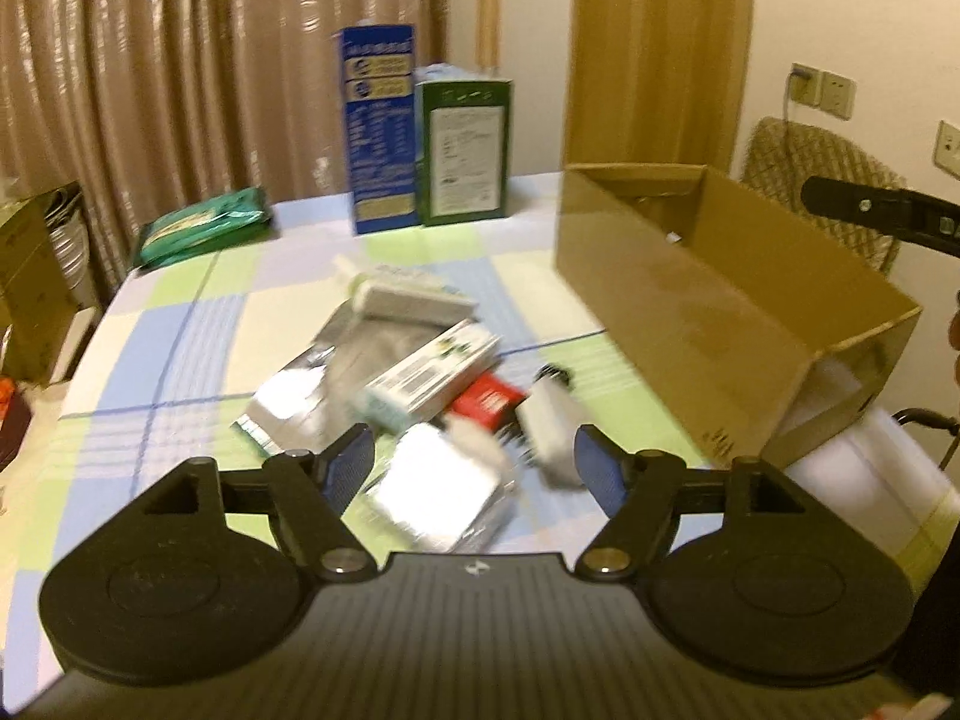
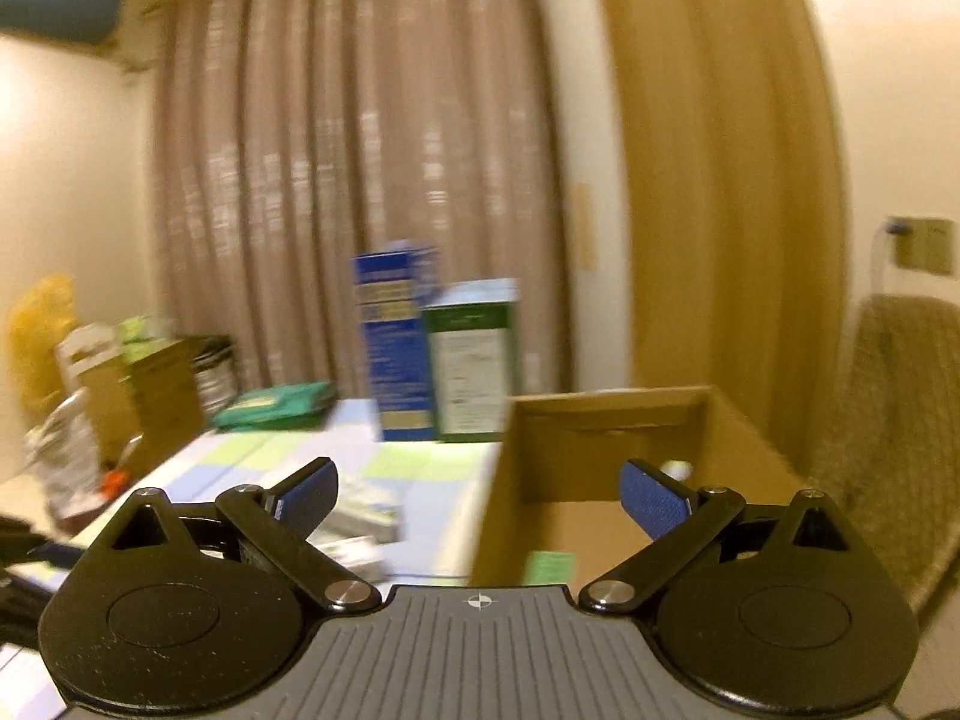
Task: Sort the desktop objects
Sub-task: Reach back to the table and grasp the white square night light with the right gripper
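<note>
Left gripper (image 1: pixel 474 468): hanging half open, empty, over the pile (image 1: pixel 420 384).
Right gripper (image 2: pixel 480 498): gaping wide, empty, facing the cardboard box (image 2: pixel 600 438).
Nearer: left.
Foil packet (image 1: pixel 438 492): lying just below its jaws, axis probably diagonal.

Warm, dim indoor light; your right view smears with motion blur, curtain (image 2: pixel 360 180) streaked, fisheye corners dark and bent.

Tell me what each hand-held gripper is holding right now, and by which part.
Nothing is held. The left hand-held gripper is open above the pile of packets; the right hand-held gripper is open by the cardboard box.
</note>
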`<state>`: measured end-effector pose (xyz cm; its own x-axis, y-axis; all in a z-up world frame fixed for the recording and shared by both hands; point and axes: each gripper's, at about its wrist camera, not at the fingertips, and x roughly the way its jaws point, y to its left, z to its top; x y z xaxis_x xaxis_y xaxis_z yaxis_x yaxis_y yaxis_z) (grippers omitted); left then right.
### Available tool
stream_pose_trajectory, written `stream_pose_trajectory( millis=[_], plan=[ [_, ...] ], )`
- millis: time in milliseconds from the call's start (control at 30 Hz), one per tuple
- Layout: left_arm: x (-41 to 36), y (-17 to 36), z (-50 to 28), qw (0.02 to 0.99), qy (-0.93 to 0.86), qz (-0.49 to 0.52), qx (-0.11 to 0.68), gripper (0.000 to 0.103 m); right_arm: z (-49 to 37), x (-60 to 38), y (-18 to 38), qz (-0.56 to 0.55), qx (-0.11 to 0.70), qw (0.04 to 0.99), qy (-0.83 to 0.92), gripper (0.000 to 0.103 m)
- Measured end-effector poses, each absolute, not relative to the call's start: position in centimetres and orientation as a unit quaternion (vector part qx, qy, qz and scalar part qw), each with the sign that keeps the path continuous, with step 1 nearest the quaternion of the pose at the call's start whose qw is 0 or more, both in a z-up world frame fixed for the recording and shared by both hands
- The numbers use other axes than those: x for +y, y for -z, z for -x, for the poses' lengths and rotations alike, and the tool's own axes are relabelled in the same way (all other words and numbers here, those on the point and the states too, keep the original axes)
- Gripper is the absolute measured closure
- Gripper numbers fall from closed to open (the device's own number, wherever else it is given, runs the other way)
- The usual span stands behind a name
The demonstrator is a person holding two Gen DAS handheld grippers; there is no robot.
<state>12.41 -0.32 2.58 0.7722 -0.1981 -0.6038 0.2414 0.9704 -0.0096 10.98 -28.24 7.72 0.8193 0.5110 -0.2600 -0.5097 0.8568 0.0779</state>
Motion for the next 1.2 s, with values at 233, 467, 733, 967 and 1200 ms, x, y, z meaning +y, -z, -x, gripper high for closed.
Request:
stream_pose_trajectory(
  millis=[233, 467, 733, 967, 1200],
  plan=[
    [3.5, -1.3, -10.9, 0.942, 0.105, -0.028, 0.317, 0.023, -8.4, -23.1, -5.8, 0.044, 0.156, 0.928, -0.335, 0.005],
    [6.2, -0.1, -10.8, 0.943, 0.088, -0.011, 0.321, 0.021, -7.9, -18.7, -3.1, 0.064, 0.212, 0.912, -0.345, 0.005],
    [7.4, 1.8, -12.1, 0.939, 0.088, -0.039, 0.33, 0.02, -10.2, -17.3, -0.8, 0.012, 0.3, 0.902, -0.309, 0.006],
    [6.8, 3.2, -13.7, 0.928, 0.129, -0.062, 0.344, 0.02, -12.4, -16.8, 1.1, -0.012, 0.336, 0.904, -0.264, 0.018],
    [4.1, 4.4, -16.0, 0.913, 0.197, -0.111, 0.339, 0.02, -13.4, -17.3, 2.0, -0.02, 0.347, 0.906, -0.243, 0.02]
  ],
)
